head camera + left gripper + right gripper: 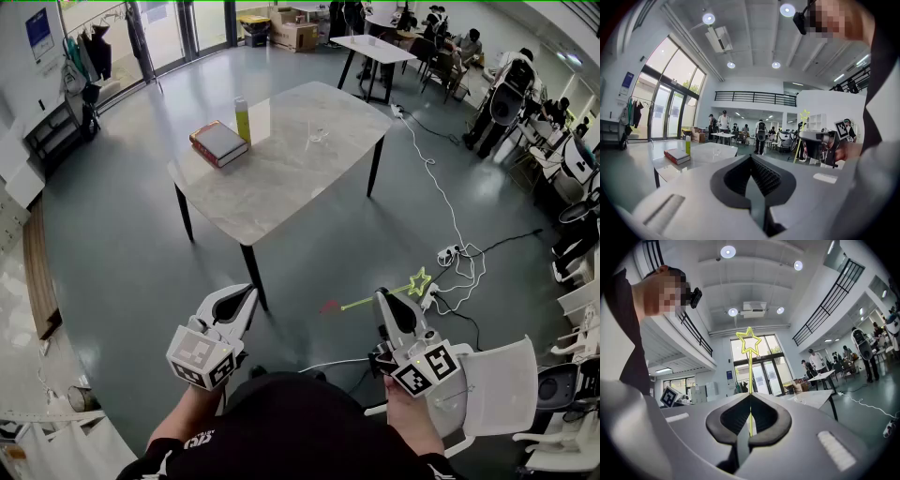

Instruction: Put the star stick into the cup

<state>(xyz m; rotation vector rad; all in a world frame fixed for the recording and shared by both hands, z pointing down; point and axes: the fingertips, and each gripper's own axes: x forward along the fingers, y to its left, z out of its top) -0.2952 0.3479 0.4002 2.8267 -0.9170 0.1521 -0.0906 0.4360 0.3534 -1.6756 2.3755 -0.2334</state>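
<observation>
We hold the thin yellow-green star stick [750, 373] pinched between the closed jaws of the right gripper [750, 395]. The jaws clamp the stick partway along its length. In the head view it lies crosswise over the grey floor [122, 244], with the outlined star tip to the right and a pinkish end to the left. It is near us and well apart from the tabletop.

The small clear glass cup [319, 136] stands upright on the far right part of the pale marble-look tabletop [281, 183], which rests on black legs.

Our left gripper [751, 158] is held to the left of the right one, also over the floor. Its jaws are pressed together with nothing between them.

On the far left part of the tabletop lies a red-edged book with a grey cover [218, 142]. A tall yellow-green bottle [243, 120] stands upright just beside it.

On the floor to the right, a white cable runs to a white power strip [448, 253]. A white chair [502, 375] stands near our right hand.
</observation>
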